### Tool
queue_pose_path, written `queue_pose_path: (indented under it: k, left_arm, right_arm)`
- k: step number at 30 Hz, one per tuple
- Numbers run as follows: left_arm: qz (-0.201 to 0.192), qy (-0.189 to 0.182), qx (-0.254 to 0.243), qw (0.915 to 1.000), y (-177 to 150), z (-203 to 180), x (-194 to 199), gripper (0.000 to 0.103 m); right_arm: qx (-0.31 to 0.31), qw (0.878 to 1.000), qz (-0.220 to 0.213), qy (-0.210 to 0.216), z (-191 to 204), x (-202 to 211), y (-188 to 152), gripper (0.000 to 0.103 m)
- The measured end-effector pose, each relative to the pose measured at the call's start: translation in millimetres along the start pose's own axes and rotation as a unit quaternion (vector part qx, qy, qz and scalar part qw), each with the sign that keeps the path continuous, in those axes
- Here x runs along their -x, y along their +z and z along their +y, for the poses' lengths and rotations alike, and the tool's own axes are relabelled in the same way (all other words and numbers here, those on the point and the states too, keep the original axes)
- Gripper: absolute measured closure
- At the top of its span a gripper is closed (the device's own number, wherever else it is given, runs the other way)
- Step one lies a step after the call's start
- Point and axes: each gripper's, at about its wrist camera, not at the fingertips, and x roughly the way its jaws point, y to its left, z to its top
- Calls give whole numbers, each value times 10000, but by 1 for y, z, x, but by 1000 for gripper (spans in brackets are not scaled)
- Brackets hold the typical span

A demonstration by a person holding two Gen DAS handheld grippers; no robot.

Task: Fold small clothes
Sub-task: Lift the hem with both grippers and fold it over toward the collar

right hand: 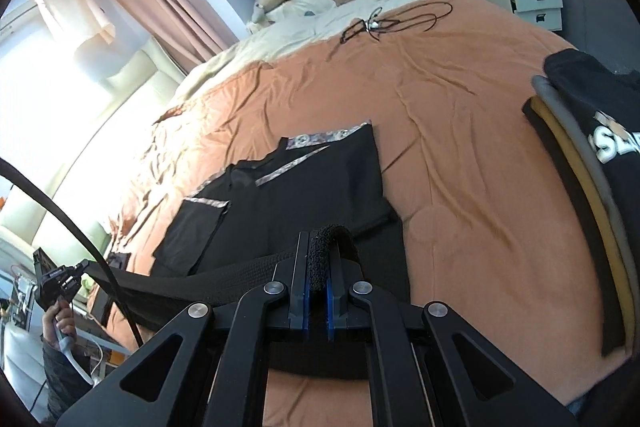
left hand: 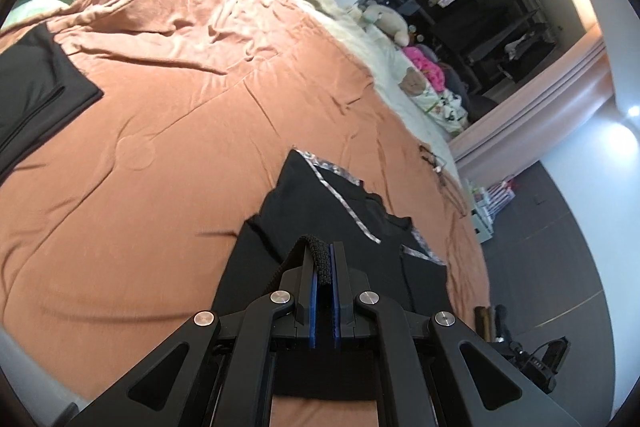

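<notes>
Pinching the ribbed hem of a black garment [left hand: 320, 203], the left tongs [left hand: 324, 267] are pressed together on the cloth, and the right tongs [right hand: 320, 259] grip the same hem [right hand: 240, 279] further along, so the band stretches between them. The rest of the garment, trimmed with a patterned strip [right hand: 320, 139], lies spread on the orange bedspread [left hand: 160, 131], its far part flat and its sleeves already tucked inward. By the look of it the fold is midway: the sides seem done, and the lifted hem has yet to be carried over and laid down. A stack of folded clothes [right hand: 592, 155] sits at the bed's right edge and another dark piece [left hand: 36, 83] lies apart on the left, suggesting several items are finished.
</notes>
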Motion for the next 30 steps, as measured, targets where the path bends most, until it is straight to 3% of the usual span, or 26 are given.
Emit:
queue_pose_path:
  k: [13,24,26,29,30]
  left_arm:
    - [512,587,-11,9970,62,17,-120,98]
    - [907,932,-16,9915,95,33,-205,97]
    - [1043,1097,-114,9884,98,35,-218,96]
    - [1221,1323,-291,9832,100,36,-232,84]
    - [1198,1383,-332,9826,101,36,-231,69]
  right_arm:
    - [-22,9982,482,-343,-5,-120,80,101]
    - [-141,9947,838,-573,-24,-209,113,101]
    - [-271,9935,907,-633,-30,-224,118,97]
    - [-368,9926,966,-642,-34,-235,123,91]
    - [-358,9929,957,-613,-34,-236,123,89]
